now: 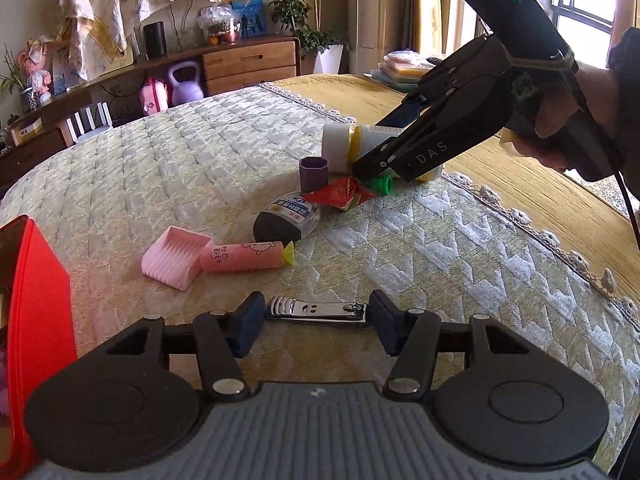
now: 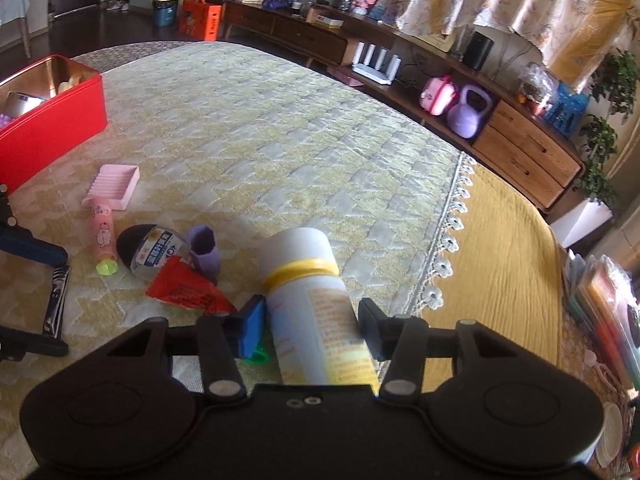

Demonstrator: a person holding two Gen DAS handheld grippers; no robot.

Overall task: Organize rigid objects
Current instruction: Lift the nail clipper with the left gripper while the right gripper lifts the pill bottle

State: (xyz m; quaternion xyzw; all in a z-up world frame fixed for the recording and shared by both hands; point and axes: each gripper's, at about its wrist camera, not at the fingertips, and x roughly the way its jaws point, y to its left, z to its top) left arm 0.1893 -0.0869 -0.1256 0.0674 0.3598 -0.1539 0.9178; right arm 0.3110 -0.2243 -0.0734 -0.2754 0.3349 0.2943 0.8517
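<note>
Left tool [image 1: 317, 322] noted low over quilt [image 1: 200, 168], pads flanking nail clipper [image 1: 318, 311] lying flat, contact with it not determinable. Beyond, pink tray [image 1: 172, 256], tube [image 1: 244, 256], red box [image 1: 36, 312] at left. Farther, right tool [image 2: 312, 326] pinching white bottle [image 2: 312, 292] lying on quilt.

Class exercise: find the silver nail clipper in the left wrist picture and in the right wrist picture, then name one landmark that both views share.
Left wrist view: nail clipper lies low at centre, between the left gripper's fingertips.
Right wrist view: nail clipper lies at the far left edge, seen end-on.
Shared landmark: the pink ridged tray on the quilted cover.
</note>
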